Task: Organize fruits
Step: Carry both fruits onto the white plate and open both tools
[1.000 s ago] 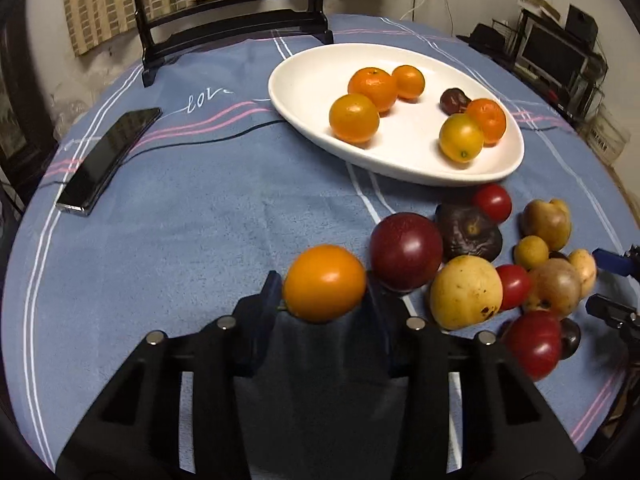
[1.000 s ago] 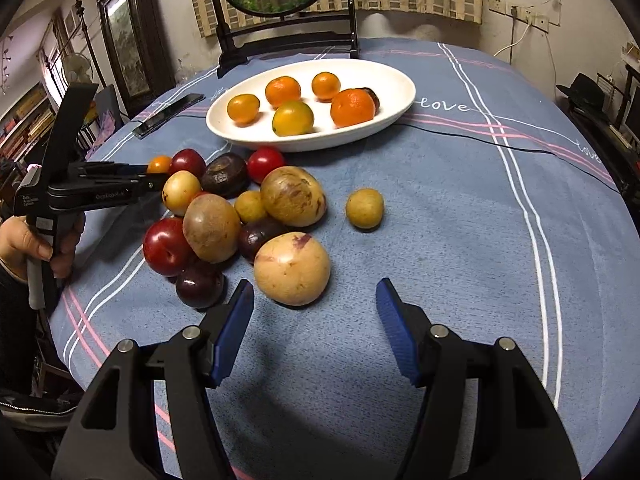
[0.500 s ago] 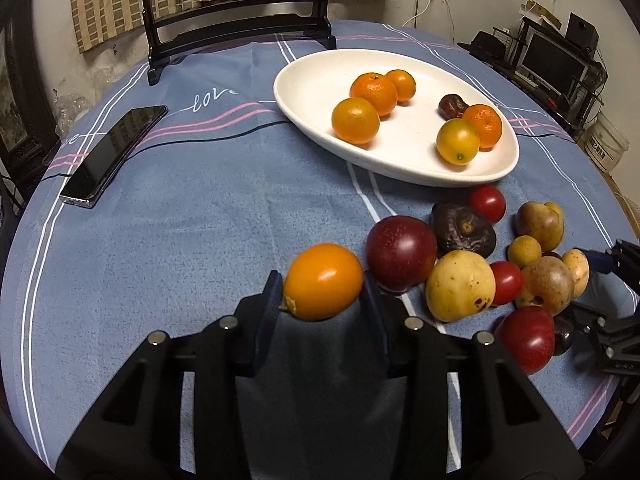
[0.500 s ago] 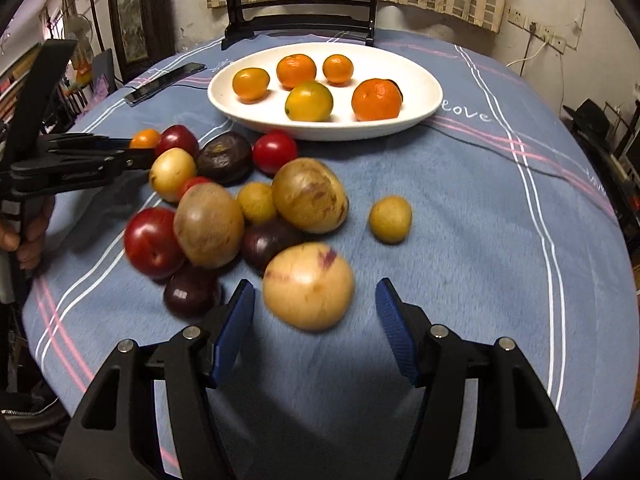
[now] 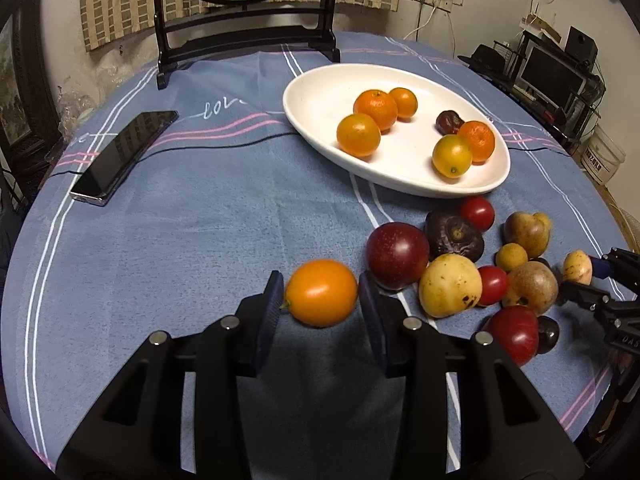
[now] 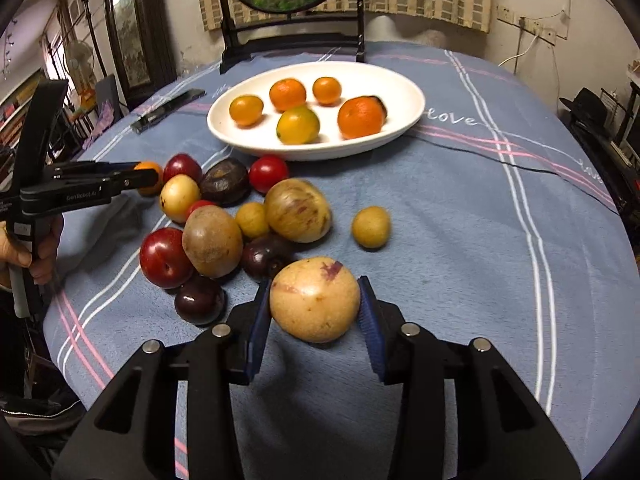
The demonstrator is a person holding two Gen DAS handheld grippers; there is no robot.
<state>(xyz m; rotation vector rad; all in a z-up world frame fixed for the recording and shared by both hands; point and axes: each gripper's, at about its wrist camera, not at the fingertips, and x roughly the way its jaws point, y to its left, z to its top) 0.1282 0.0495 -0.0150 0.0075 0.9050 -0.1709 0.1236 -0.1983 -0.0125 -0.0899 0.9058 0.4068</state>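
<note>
My left gripper is shut on an orange fruit, held just above the blue cloth; it also shows in the right wrist view. My right gripper is shut on a large pale yellow fruit with purple streaks, seen from the left wrist view at the far right. A white oval plate holds several orange fruits and a dark one. A pile of red, dark purple and yellow-brown fruits lies in front of the plate.
A black phone lies at the left on the cloth, with a black cable running to the plate. A dark wooden stand with a round picture stands behind. A small yellow fruit lies apart at the right.
My right gripper moved forward and closed on the pale yellow fruit. My left gripper kept its hold on the orange fruit and drew back a little.
</note>
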